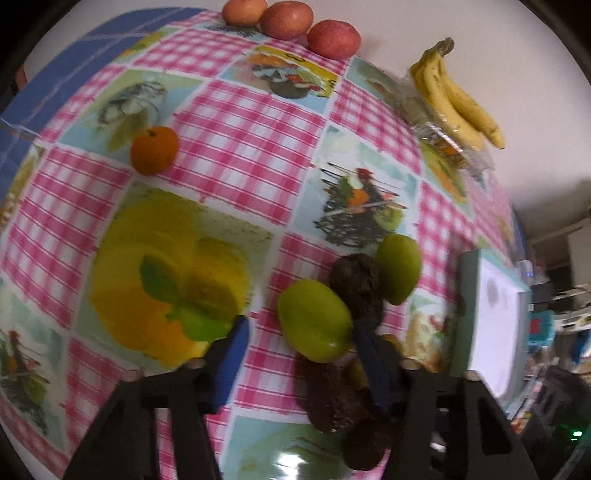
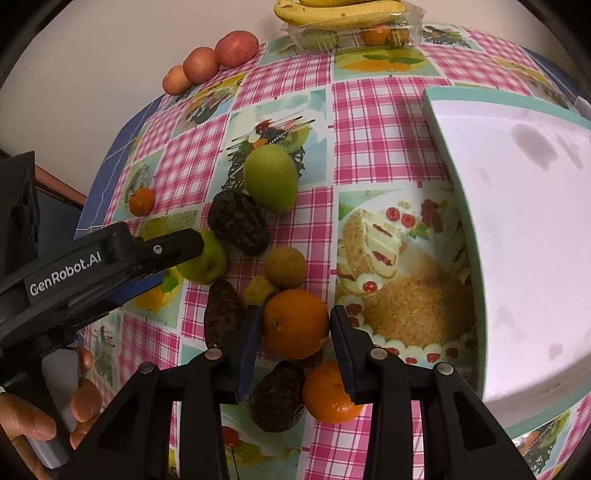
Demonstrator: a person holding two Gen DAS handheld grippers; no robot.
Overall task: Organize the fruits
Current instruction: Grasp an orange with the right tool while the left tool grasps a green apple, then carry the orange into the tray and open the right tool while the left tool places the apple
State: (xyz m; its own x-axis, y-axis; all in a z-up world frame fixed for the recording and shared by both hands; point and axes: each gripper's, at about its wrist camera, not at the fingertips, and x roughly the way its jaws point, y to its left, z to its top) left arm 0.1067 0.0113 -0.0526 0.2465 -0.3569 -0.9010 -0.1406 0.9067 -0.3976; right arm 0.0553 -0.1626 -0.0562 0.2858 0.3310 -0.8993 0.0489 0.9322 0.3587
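Observation:
My left gripper [image 1: 299, 332] is open, its jaws on either side of a green fruit [image 1: 314, 319] on the checked tablecloth; it also shows in the right wrist view [image 2: 205, 256]. A second green fruit [image 1: 399, 269] and dark wrinkled fruits [image 1: 356, 280] lie close by. My right gripper [image 2: 293, 325] is open around an orange [image 2: 295, 323], its pads close to both sides. A second orange [image 2: 330, 393], dark fruits [image 2: 238, 221] and small yellow-brown fruits [image 2: 286, 266] surround it. A small orange [image 1: 155, 149] sits apart at the left.
Three red apples [image 1: 334, 38] line the table's far edge. Bananas [image 1: 458, 99] rest on a clear plastic box [image 2: 354, 35] at the back. A white box with a teal rim [image 2: 517, 221] stands at the right. The table edge [image 2: 110, 155] runs along the left.

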